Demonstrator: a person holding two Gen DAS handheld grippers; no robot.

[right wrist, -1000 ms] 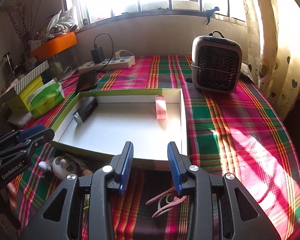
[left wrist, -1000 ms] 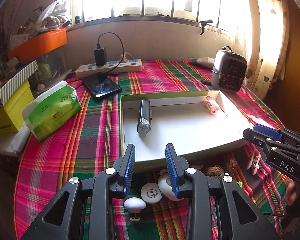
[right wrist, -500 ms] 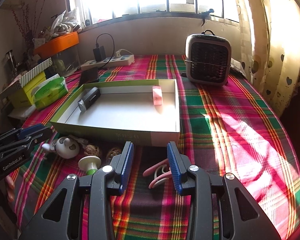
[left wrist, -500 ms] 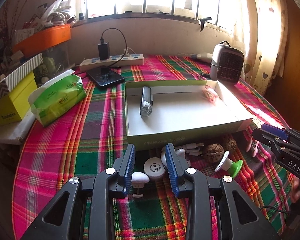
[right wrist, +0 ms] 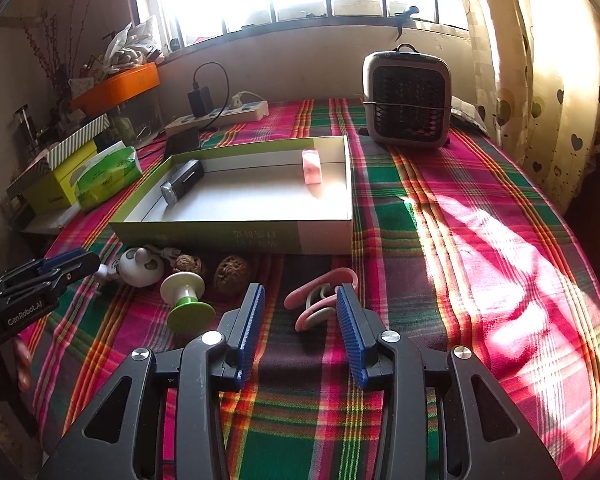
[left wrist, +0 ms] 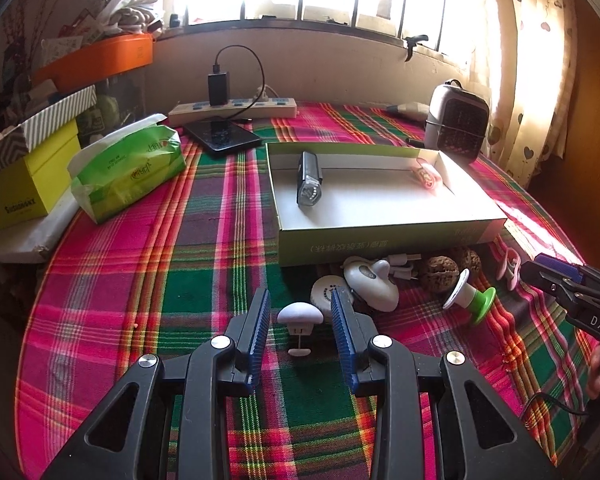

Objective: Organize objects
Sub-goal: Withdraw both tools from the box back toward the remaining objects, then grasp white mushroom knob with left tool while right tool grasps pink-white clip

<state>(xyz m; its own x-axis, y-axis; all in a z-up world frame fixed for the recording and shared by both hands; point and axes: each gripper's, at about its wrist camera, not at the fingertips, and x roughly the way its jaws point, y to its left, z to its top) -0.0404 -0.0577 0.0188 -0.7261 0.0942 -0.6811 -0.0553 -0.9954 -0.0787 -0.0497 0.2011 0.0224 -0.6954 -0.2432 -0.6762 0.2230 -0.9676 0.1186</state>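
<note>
A shallow green-and-white box holds a dark bike light and a pink item. In front of it lie small things: a white mushroom-shaped piece, a round white disc, a white oval device, two walnuts, a green-and-white spool and pink clips. My left gripper is open around the mushroom piece. My right gripper is open with the clips between its fingers.
A grey heater stands at the back right. A power strip, a phone, a green tissue pack and yellow boxes sit at the back left. The plaid cloth is bare on the right.
Both grippers have pulled back from over the box toward the table's front. The small objects in front of the box now show between and ahead of the fingers.
</note>
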